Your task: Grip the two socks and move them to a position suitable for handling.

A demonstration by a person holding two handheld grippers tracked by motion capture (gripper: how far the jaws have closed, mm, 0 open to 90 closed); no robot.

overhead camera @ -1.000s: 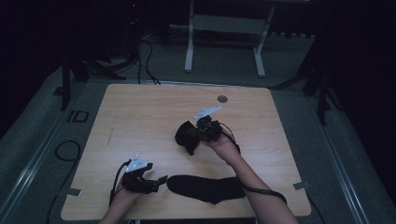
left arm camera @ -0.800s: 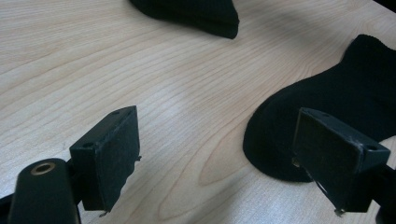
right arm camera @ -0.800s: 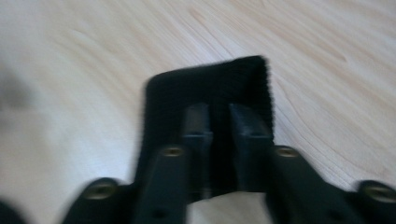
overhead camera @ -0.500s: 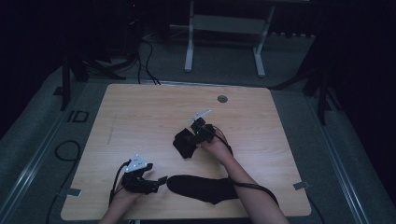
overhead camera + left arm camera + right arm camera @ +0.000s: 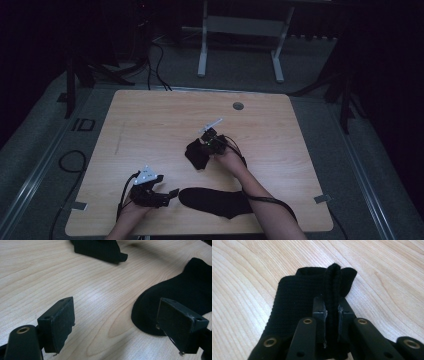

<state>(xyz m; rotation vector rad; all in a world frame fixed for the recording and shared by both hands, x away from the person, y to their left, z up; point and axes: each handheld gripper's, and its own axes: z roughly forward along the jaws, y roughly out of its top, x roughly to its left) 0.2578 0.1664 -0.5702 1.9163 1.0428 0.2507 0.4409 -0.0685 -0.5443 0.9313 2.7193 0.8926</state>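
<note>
A folded black sock (image 5: 196, 154) lies at the table's middle. My right gripper (image 5: 204, 147) is shut on a raised fold of it; its jaws have just been closing with the cloth between them. In the right gripper view the pads pinch that ridge of the folded sock (image 5: 294, 295) at the right gripper (image 5: 332, 305). A second black sock (image 5: 215, 201) lies flat near the front edge. My left gripper (image 5: 170, 194) stands open just left of its toe end. In the left gripper view, nothing sits between the left gripper's (image 5: 117, 305) pads; the flat sock (image 5: 185, 285) is by the right pad.
The wooden table (image 5: 150, 125) has a round cable hole (image 5: 238, 106) at the back. The person's right forearm (image 5: 260, 195) crosses the flat sock's right end. A white desk frame (image 5: 240, 25) and floor cables (image 5: 67, 162) lie beyond the table.
The right hand has come down and a little nearer with the folded sock, which now rests on the table. The left gripper has stayed where it was.
</note>
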